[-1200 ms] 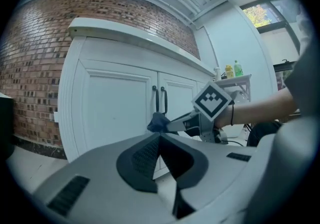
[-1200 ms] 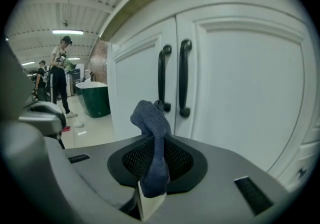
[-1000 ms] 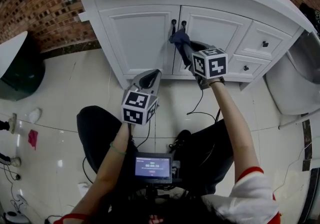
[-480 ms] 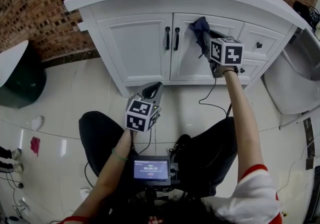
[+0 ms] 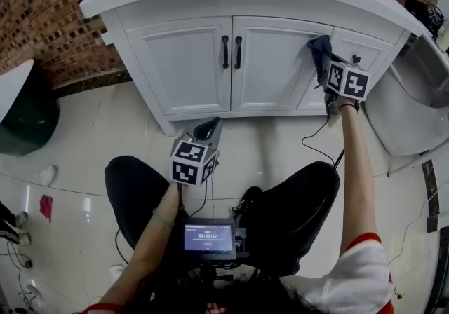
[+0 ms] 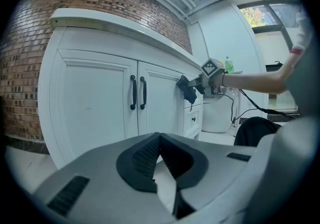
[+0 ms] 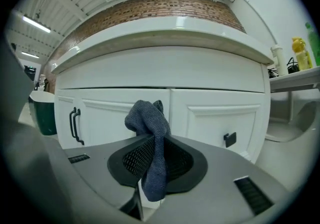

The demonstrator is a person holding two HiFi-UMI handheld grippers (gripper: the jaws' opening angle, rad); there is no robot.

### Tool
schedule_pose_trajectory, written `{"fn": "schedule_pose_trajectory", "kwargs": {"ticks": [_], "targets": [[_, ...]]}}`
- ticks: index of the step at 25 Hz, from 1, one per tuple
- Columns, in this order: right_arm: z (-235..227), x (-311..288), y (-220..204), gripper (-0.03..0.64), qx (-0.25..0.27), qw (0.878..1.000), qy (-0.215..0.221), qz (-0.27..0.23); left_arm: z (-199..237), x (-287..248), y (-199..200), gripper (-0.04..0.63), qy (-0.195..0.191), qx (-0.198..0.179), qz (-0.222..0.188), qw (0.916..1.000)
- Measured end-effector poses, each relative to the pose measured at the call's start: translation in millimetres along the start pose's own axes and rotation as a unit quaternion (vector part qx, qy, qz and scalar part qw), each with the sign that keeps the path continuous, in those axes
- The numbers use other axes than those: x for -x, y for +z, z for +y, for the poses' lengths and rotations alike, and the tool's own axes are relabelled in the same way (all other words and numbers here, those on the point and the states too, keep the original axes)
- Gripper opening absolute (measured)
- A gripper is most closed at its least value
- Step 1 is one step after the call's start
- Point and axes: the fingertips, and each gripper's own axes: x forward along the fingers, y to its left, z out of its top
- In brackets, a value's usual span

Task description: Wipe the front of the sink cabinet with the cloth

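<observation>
Nearest us, our left gripper (image 6: 159, 143) hangs low, jaws pressed together on nothing. Farther out, our right gripper (image 7: 154, 155) pinches the cloth (image 7: 150, 118), bunched just beyond its fingertips against the cabinet (image 7: 215, 113) front.

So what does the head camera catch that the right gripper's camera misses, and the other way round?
Only the head view shows the left gripper, held low over the floor, and the small screen. Only the right gripper view shows a yellow bottle on a shelf at right, and the jaws closed on the blue cloth up close. Both show that cloth, the white sink cabinet, its black door handles and the brick wall.
</observation>
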Motion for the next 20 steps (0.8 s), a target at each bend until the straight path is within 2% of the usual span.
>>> {"fn": "schedule_pose_trajectory", "kwargs": {"ticks": [3, 6, 10, 14, 20], "targets": [[-13, 7, -6, 0.063, -0.002, 1.0, -0.012, 0.004, -3, -2, -2, 0.02, -0.002, 0.001, 0.001, 1.0], [2, 7, -9, 0.063, 0.005, 1.0, 0.005, 0.006, -5, -3, -4, 0.02, -0.005, 0.002, 0.003, 1.0], [61, 2, -6, 0.063, 0.02, 0.998, 0.067, 0.0, -5, -1, -7, 0.02, -0.004, 0.005, 0.005, 1.0], [135, -4, 0, 0.063, 0.03, 0.99, 0.136, -0.008, 5, 6, -10, 0.02, 0.005, 0.012, 0.002, 0.9999], [215, -21, -10, 0.063, 0.068, 0.981, 0.183, 0.009, 23, 18, -13, 0.02, 0.014, 0.02, -0.004, 0.9997]]}}
